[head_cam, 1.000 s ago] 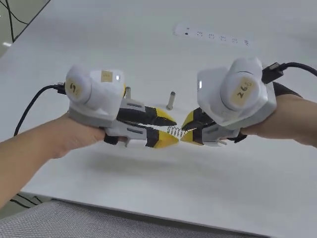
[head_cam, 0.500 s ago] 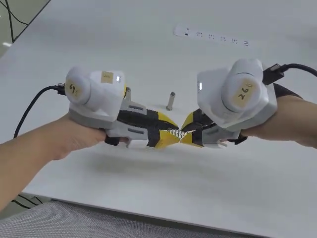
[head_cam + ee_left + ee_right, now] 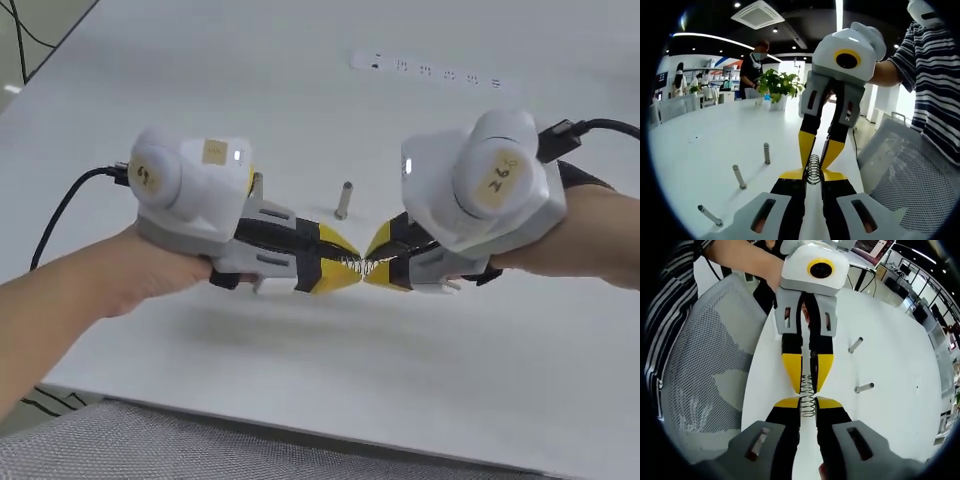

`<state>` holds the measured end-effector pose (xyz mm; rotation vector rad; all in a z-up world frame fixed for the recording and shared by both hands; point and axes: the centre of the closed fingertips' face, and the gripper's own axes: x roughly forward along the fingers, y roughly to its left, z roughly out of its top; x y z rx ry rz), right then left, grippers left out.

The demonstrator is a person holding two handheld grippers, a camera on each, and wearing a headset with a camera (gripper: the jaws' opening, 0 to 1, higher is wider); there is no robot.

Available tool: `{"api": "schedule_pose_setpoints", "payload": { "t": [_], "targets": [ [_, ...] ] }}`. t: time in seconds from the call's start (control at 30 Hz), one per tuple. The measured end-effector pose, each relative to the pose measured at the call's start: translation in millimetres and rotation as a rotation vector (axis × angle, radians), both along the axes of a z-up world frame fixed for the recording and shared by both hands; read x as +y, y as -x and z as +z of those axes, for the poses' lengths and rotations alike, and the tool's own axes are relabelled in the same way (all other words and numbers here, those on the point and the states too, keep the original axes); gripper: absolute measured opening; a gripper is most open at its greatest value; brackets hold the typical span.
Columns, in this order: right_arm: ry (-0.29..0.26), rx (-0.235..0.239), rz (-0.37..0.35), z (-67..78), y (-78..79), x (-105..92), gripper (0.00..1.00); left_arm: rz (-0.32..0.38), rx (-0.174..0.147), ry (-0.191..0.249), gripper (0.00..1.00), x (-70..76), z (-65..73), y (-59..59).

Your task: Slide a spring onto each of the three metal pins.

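Note:
A small steel spring [image 3: 358, 265] hangs above the white table [image 3: 300, 90], held between the two grippers, which point tip to tip. My left gripper [image 3: 340, 270] is shut on its left end and my right gripper [image 3: 378, 262] is shut on its right end. In the left gripper view the spring [image 3: 812, 169] stands between my left gripper [image 3: 812, 175] and the right gripper [image 3: 820, 149]. The right gripper view shows the spring [image 3: 807, 395] in my right gripper [image 3: 808, 402]. Upright metal pins stand behind: one [image 3: 344, 200] in the open, another [image 3: 258, 186] partly hidden. The farthest pin [image 3: 767, 152] looks ribbed; two others [image 3: 739, 176] [image 3: 710, 215] look bare.
A white power strip [image 3: 430, 72] lies at the far side of the table. A grey mesh chair [image 3: 150, 440] sits below the table's near edge. A black cable [image 3: 70, 205] trails from the left gripper. Other people and a potted plant [image 3: 777, 85] are in the background.
My left gripper's jaws, spread apart a second ago, have shut on the spring's left end. The two grippers have come closer together, so less of the spring shows between them.

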<state>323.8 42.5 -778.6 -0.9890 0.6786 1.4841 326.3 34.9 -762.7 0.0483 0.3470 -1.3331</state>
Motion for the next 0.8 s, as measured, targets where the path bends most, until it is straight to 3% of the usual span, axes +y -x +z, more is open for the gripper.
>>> {"api": "schedule_pose_setpoints", "payload": {
  "t": [0.13,0.23,0.4,0.6,0.8],
  "targets": [
    [-0.017,0.006,-0.001,2.0,1.6,-1.8,0.13,-0.007,-0.004,-0.004,0.08,-0.5,1.0,0.7],
    [-0.039,0.006,-0.027,2.7,2.0,-9.9,0.21,-0.006,-0.006,-0.012,0.08,0.6,0.6,0.7],
    [-0.068,-0.016,-0.052,-2.3,0.6,-20.3,0.19,-0.009,0.005,-0.005,0.08,1.0,2.7,1.7],
    [-0.11,-0.035,-0.042,2.9,2.5,-13.0,0.17,-0.024,0.006,-0.014,0.08,-1.0,2.3,4.7],
    [-0.103,-0.038,-0.017,1.7,5.4,-11.6,0.13,-0.023,0.01,-0.021,0.08,2.1,2.3,5.8]
  ]
}}
